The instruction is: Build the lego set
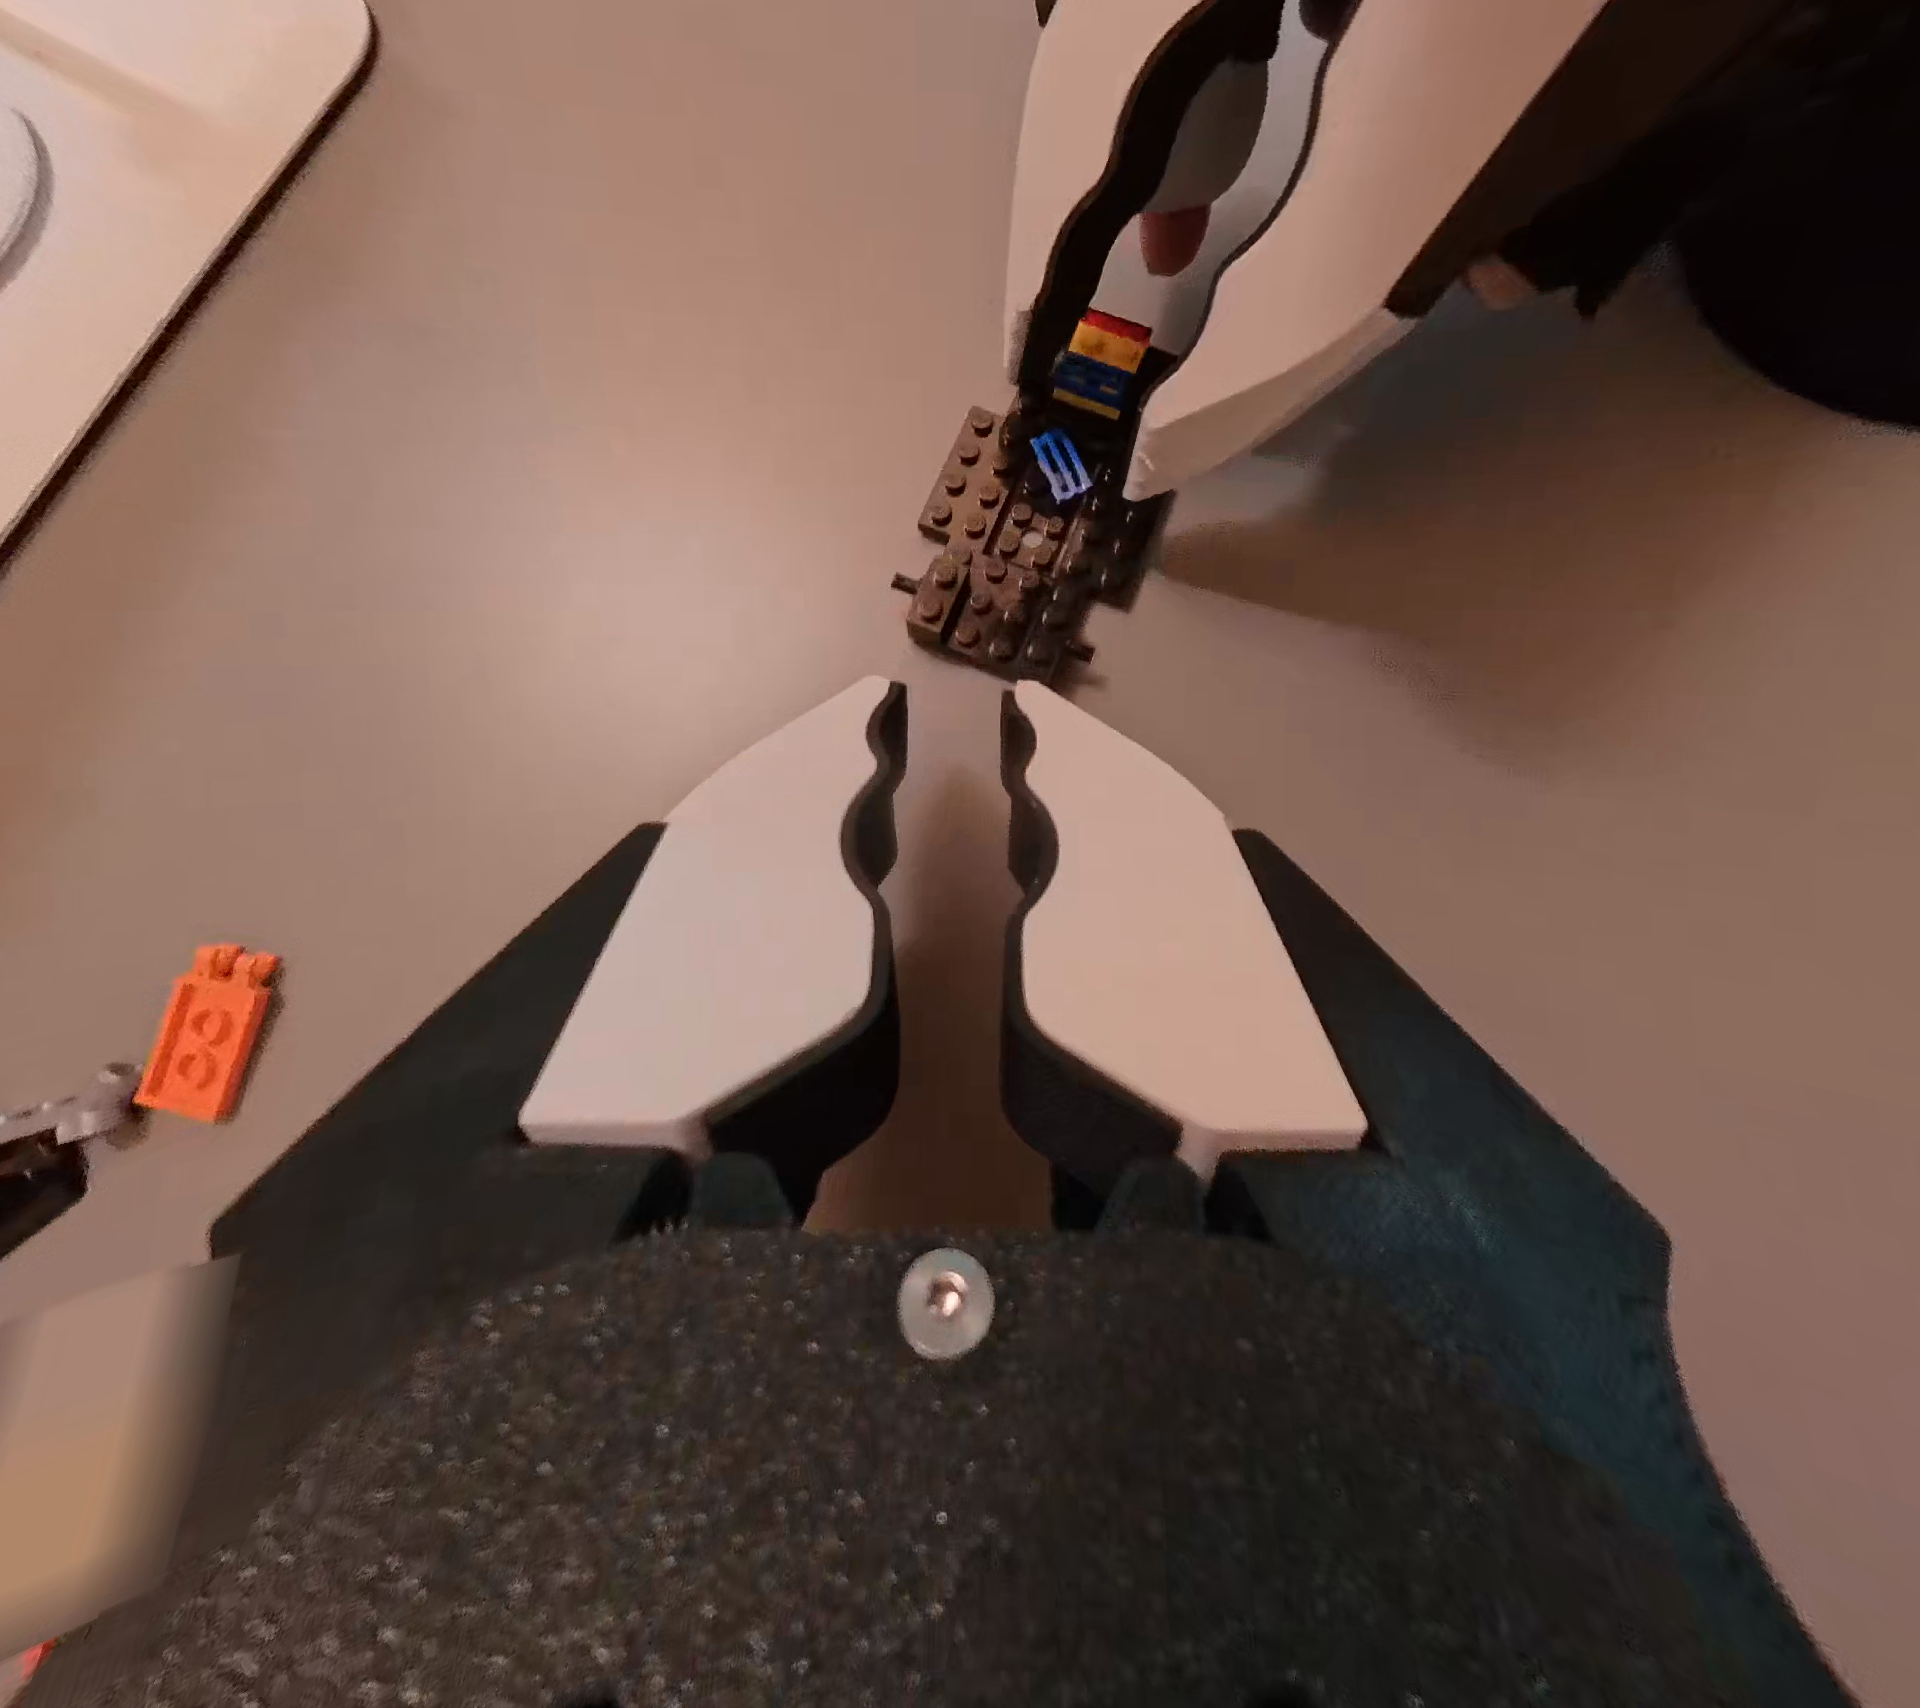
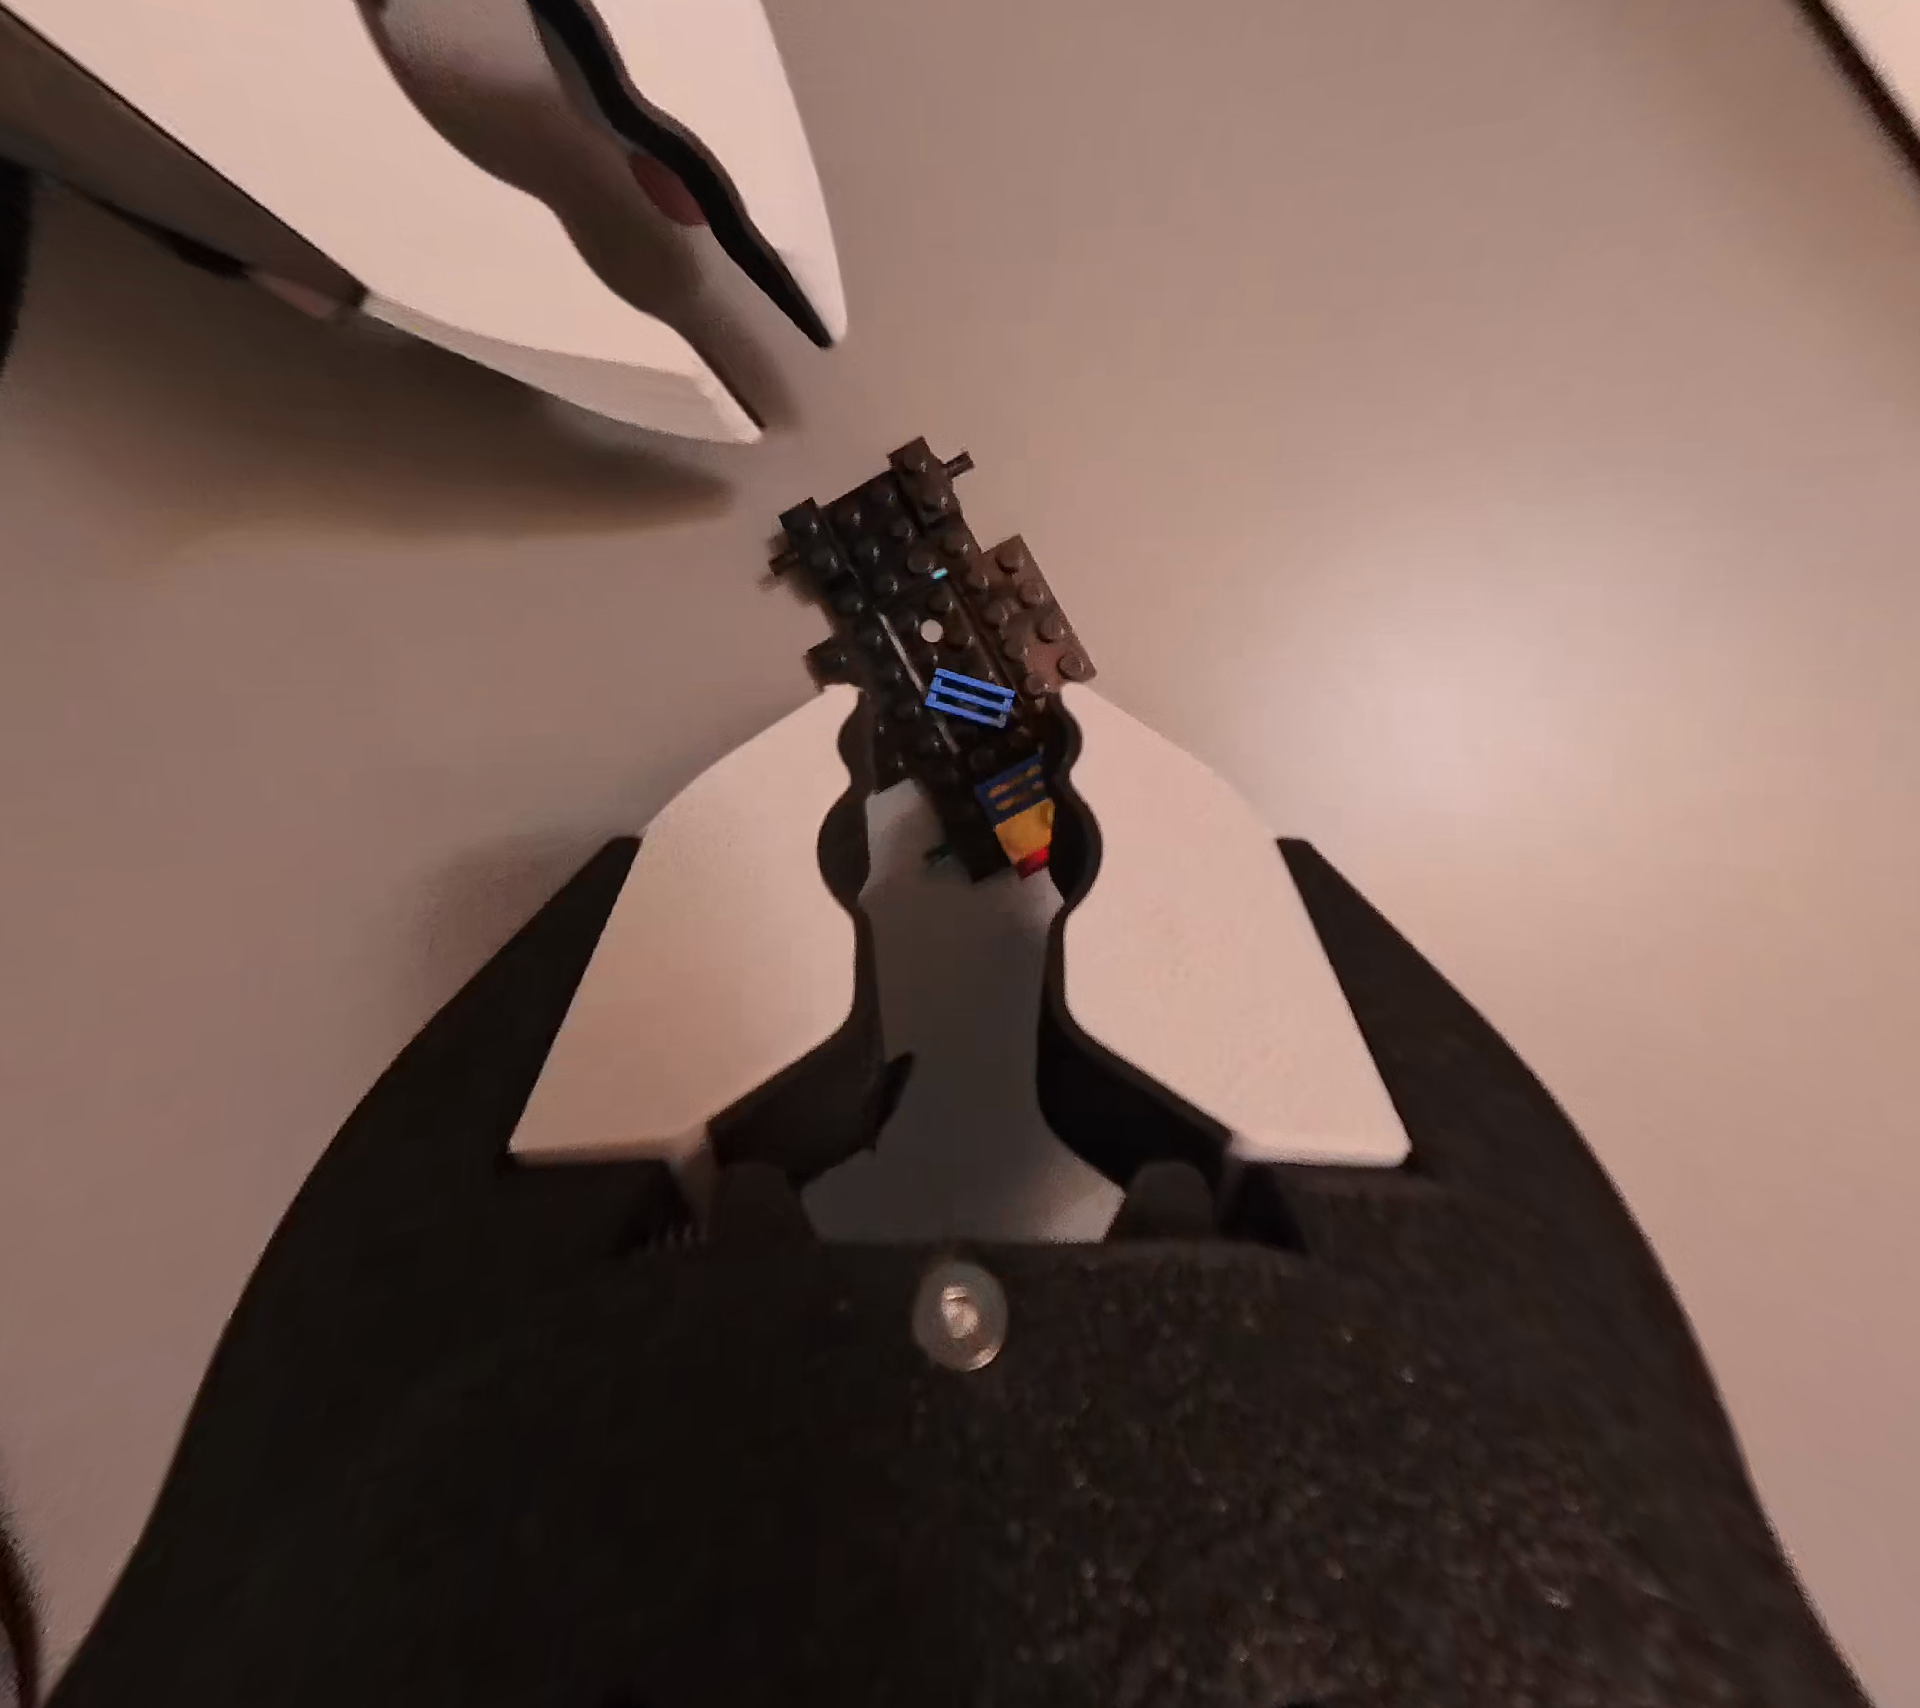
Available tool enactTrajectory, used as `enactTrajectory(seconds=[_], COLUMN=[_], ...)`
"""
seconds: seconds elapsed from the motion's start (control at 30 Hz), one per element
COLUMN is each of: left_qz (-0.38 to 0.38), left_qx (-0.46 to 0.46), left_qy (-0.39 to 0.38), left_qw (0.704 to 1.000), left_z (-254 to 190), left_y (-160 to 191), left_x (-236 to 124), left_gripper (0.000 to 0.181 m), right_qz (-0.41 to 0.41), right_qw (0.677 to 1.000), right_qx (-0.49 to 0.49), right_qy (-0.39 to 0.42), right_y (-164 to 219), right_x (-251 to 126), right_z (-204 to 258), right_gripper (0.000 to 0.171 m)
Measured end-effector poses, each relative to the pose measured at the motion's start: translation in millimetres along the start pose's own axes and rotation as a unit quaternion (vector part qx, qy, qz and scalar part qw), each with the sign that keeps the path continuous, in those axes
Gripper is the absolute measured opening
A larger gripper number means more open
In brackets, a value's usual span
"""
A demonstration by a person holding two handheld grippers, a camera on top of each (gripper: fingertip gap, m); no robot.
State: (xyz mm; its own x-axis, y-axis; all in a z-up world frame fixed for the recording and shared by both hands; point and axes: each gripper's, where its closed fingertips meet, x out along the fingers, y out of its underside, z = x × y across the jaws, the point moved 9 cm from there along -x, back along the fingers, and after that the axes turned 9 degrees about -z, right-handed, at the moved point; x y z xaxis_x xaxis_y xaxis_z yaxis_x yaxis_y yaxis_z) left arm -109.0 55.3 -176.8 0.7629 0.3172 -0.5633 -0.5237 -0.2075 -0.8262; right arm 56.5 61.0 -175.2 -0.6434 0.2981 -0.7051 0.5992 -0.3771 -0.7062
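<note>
Your right hand-held gripper (image 2: 961, 713) pinches the black Lego chassis (image 2: 925, 609); your left hand-held gripper (image 1: 951, 702), empty and slightly spread, could knock it askew on the bench (image 1: 623, 411)

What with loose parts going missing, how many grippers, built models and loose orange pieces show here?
Grippers: 2, the left gripper with fingers apart and empty, the right gripper with fingers on the model's end
Black lego model: 1
Loose orange piece: 1
Total: 4
</note>
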Motion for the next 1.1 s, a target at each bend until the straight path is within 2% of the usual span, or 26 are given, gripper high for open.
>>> enactTrajectory(seconds=[0.1, 0.23, 0.4, 0.53, 0.57, 0.63, 0.97, 1.1], left_qz=[-0.022, -0.087, -0.137, -0.139, -0.135, -0.141, -0.14, -0.139], left_qx=[-0.005, -0.036, -0.059, -0.057, -0.055, -0.049, -0.062, -0.061], left_qy=[0.004, 0.001, -0.009, -0.014, -0.013, -0.016, -0.01, -0.008], left_qw=[1.0, 0.996, 0.989, 0.989, 0.989, 0.989, 0.988, 0.988], left_z=[3.2, 7.2, 6.3, 2.8, 2.0, 1.1, 3.3, 3.1], left_y=[6.6, 16.2, 23.4, 31.7, 32.4, 31.0, 32.0, 32.3], left_x=[-9.7, -22.5, -35.4, -36.9, -36.5, -37.1, -36.4, -35.9], left_gripper=[0.016, 0.015, 0.014, 0.013, 0.014, 0.014, 0.014, 0.014], right_qz=[0.035, 0.071, 0.091, 0.101, 0.105, 0.106, 0.099, 0.085], right_qw=[0.999, 0.997, 0.995, 0.994, 0.993, 0.993, 0.994, 0.994], right_qx=[0.008, 0.017, 0.034, 0.031, 0.026, 0.023, 0.009, -0.063], right_qy=[0.005, 0.018, 0.03, 0.04, 0.044, 0.044, 0.035, -0.003], right_y=[-4.3, -8.3, -10.4, -11.4, -10.8, -9.9, -9.1, -15.4], right_x=[4.9, 9.9, 12.2, 12.6, 12.6, 12.8, 11.3, 4.5], right_z=[1.3, 1.9, 0.2, 0.8, 0.9, 1.7, 1.0, 2.5], right_gripper=[0.028, 0.024, 0.023, 0.021, 0.012, 0.01, 0.007, 0.007])
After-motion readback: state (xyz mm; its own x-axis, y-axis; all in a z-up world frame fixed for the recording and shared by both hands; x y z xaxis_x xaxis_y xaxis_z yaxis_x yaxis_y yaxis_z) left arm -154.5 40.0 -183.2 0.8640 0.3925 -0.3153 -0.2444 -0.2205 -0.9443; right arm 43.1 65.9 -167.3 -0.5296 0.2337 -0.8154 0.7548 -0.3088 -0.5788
